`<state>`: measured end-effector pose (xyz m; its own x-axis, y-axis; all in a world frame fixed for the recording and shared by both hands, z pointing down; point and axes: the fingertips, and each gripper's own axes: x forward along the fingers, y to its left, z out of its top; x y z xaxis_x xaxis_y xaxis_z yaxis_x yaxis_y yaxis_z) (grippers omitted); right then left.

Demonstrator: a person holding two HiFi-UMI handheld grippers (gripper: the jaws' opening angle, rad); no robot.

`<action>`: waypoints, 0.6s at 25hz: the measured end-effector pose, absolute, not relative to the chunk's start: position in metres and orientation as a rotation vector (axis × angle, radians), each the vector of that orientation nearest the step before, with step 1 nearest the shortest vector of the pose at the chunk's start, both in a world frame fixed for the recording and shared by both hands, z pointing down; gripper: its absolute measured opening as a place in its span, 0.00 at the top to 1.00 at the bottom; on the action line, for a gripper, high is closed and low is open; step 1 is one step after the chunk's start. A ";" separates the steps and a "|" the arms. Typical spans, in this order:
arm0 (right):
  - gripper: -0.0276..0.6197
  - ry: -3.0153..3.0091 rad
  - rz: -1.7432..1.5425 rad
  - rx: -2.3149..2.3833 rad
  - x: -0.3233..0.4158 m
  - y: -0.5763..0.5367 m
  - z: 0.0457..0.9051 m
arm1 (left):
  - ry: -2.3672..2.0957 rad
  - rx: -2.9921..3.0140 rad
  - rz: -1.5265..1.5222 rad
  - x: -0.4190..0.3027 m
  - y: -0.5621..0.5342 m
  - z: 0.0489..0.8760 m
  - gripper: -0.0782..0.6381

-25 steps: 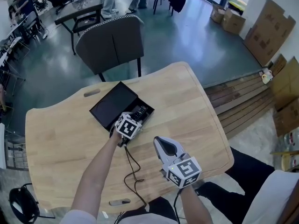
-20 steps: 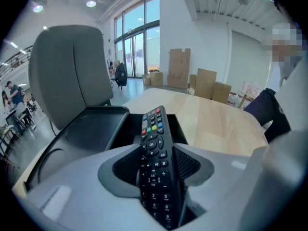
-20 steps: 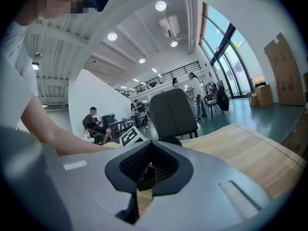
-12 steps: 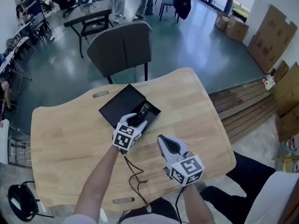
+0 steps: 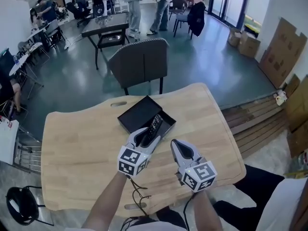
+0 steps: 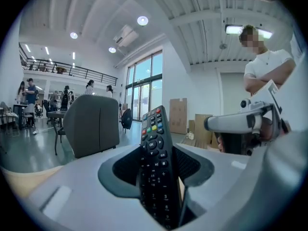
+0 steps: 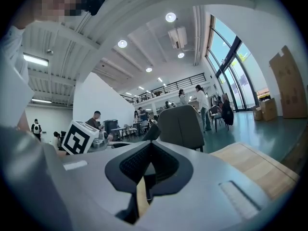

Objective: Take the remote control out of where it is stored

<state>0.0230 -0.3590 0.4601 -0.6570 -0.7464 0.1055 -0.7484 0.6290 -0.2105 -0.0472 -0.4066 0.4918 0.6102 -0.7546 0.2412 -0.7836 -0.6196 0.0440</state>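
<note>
A black remote control (image 5: pixel 154 125) (image 6: pixel 155 170) with coloured buttons stands between the jaws of my left gripper (image 5: pixel 144 137), which is shut on it and holds it lifted above the table. Just behind it lies the open black box (image 5: pixel 142 113) on the wooden table (image 5: pixel 77 143). My right gripper (image 5: pixel 181 149) hovers to the right of the left one, over the table, jaws shut with nothing between them. In the right gripper view the remote's tip and the left gripper's marker cube (image 7: pixel 82 136) show at the left.
A grey chair (image 5: pixel 140 64) (image 6: pixel 91 124) stands at the table's far edge. A black cable (image 5: pixel 137 194) trails over the table toward me. Cardboard boxes (image 5: pixel 281 47) lean at the right wall. People and desks fill the room's far end.
My left gripper has pulled back from the box toward me and risen, carrying the remote out of it. The right gripper has barely moved.
</note>
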 end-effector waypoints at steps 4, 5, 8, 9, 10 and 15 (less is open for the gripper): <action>0.92 -2.860 0.328 1.307 0.016 -0.346 0.441 | -1.303 2.735 0.194 -0.050 -0.376 0.455 0.60; 0.92 -2.867 0.314 1.308 0.014 -0.343 0.437 | -1.304 2.742 0.165 -0.051 -0.369 0.447 0.60; 0.92 -2.890 0.265 1.306 0.009 -0.332 0.423 | -1.308 2.762 0.085 -0.056 -0.346 0.426 0.60; 0.92 -2.895 0.249 1.305 0.007 -0.328 0.419 | -1.307 2.767 0.062 -0.058 -0.338 0.420 0.60; 0.92 -2.899 0.235 1.305 0.005 -0.325 0.415 | -1.306 2.773 0.041 -0.060 -0.332 0.415 0.60; 0.92 -2.903 0.204 1.310 0.001 -0.313 0.405 | -1.290 2.795 -0.027 -0.064 -0.309 0.396 0.60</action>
<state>0.0014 -0.3135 0.4054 -0.6622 -0.7493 0.0070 -0.7429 0.6553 -0.1367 -0.0639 -0.3088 0.3956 0.6491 -0.7606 0.0106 -0.7595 -0.6473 0.0646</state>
